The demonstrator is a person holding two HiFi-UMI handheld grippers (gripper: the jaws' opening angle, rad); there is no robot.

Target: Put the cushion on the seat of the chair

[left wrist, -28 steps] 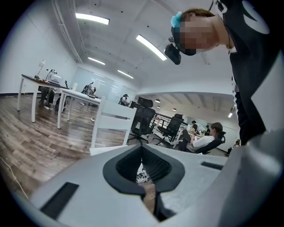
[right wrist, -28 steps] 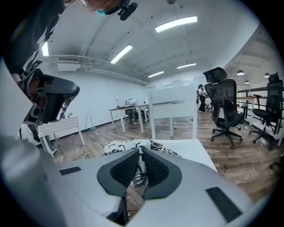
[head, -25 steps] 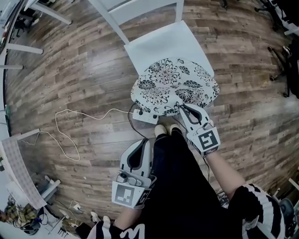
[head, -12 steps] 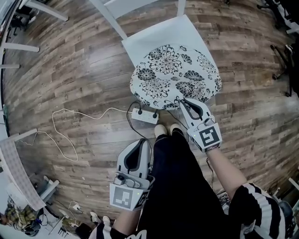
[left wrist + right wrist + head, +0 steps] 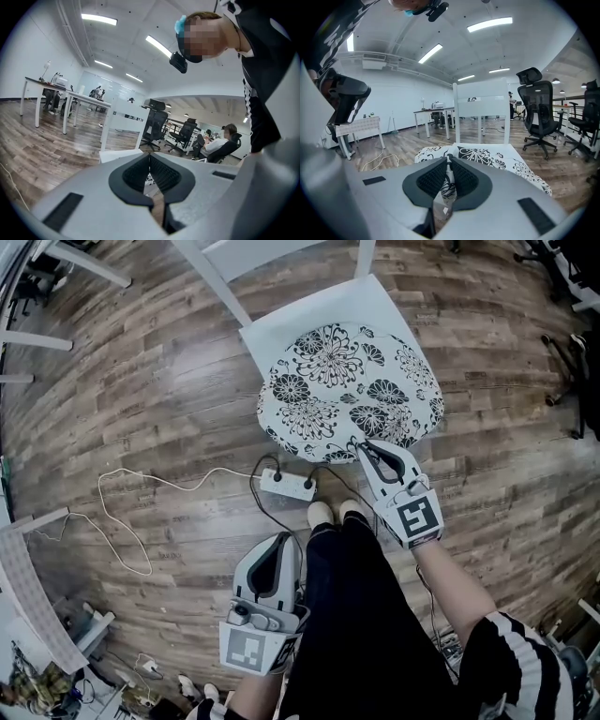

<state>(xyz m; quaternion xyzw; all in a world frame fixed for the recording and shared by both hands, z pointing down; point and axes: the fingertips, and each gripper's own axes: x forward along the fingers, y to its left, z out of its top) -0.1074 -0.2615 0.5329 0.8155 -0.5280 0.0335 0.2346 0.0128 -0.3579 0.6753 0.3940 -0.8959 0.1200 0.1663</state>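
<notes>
A round white cushion (image 5: 349,390) with black flower print lies over the white chair seat (image 5: 272,329); its near edge overhangs the seat's front. My right gripper (image 5: 360,446) is shut on that near edge, and the right gripper view shows a fold of the printed cushion (image 5: 487,159) pinched between the pads of the right gripper (image 5: 448,176). The chair's back (image 5: 480,101) stands beyond the cushion. My left gripper (image 5: 284,540) hangs low beside the person's leg, apart from the chair. In its own view the left gripper (image 5: 150,159) is shut with nothing held.
A white power strip (image 5: 287,486) with plugged cables lies on the wooden floor just in front of the chair, near the person's shoes (image 5: 322,513). A white cable (image 5: 122,521) loops to the left. Black office chairs (image 5: 536,112) and white desks (image 5: 70,101) stand around the room.
The cushion has slid farther over the seat and settled lower, uncovering the power strip. Both grippers have sunk; the right one keeps its pinch on the cushion edge.
</notes>
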